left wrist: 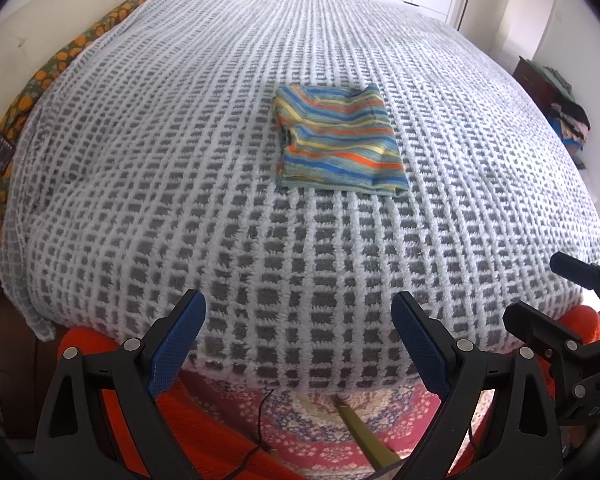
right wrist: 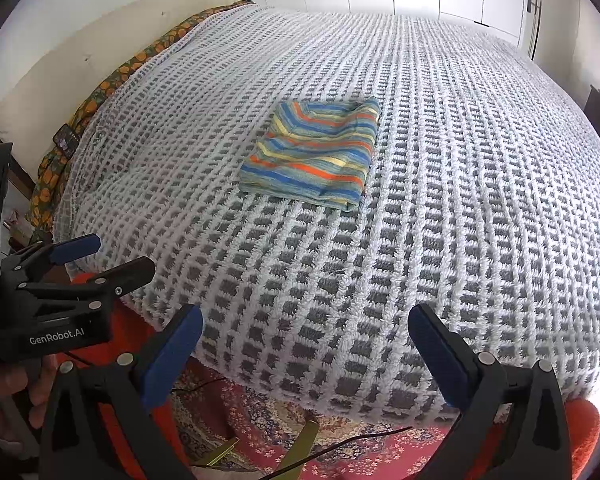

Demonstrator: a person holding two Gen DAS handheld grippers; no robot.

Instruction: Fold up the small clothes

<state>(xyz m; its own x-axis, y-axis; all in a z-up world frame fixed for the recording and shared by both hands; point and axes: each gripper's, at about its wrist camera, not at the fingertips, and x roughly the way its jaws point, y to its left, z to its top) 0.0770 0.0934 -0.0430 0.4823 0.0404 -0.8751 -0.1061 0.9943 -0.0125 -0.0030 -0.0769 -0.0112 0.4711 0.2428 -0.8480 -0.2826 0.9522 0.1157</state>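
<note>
Both grippers, left gripper (left wrist: pixel 298 336) and right gripper (right wrist: pixel 305 350), hang open and empty at bed edge; striped garment (left wrist: pixel 338 142) lies folded mid-bed, probably finished, next needing reach forward.

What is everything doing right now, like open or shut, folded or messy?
striped garment: folded flat on the bed, untouched.
left gripper: open, empty, back at the bed's near edge.
right gripper: open, empty, also at the near edge.
checked blanket: spread over the bed.
</note>
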